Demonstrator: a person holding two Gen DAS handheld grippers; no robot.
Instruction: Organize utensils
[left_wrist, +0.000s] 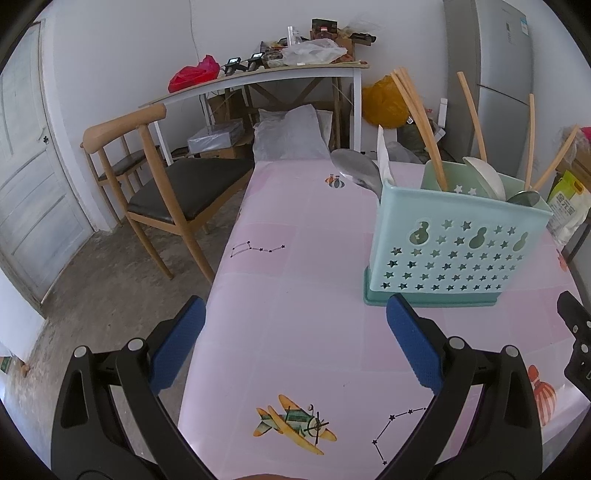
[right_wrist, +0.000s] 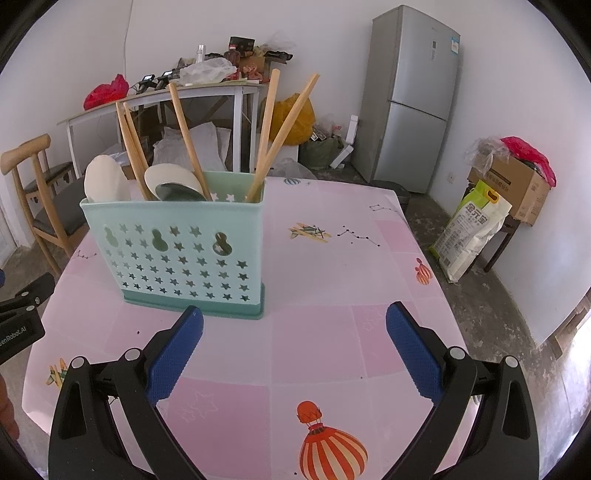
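Left gripper (left_wrist: 295, 343): blue pads spread wide apart, nothing between them; hovering over the near edge of the surface (left_wrist: 295, 295), which wears a pink cloth printed with planes, balloons and star lines.
Right gripper (right_wrist: 294, 345): pads likewise wide apart and empty; above the same surface (right_wrist: 332, 332).
Utensil holder (left_wrist: 454, 243): pale teal plastic, pierced with stars and gourd shapes, upright on a darker green tray; ahead and to the right of the left gripper, just past its right pad; in the right wrist view the utensil holder (right_wrist: 184, 251) stands ahead and to the left, close beyond the left pad.
Contents, seen from the right gripper: wooden chopsticks (right_wrist: 184, 136) leaning at several angles; a white spoon (right_wrist: 105, 181) at the left end; a second white spoon (right_wrist: 173, 181) beside it with what appears to be a metal spoon bowl (right_wrist: 177, 192) nested against it, though the overlap makes this uncertain.
Metal spoon (left_wrist: 356, 170): bowl upward at the holder's far-left corner, ahead of the left gripper.
Wooden chair (left_wrist: 159, 177): off the surface, ahead and left of the left gripper.
Refrigerator (right_wrist: 410, 99): against the wall, far ahead and right of the right gripper.
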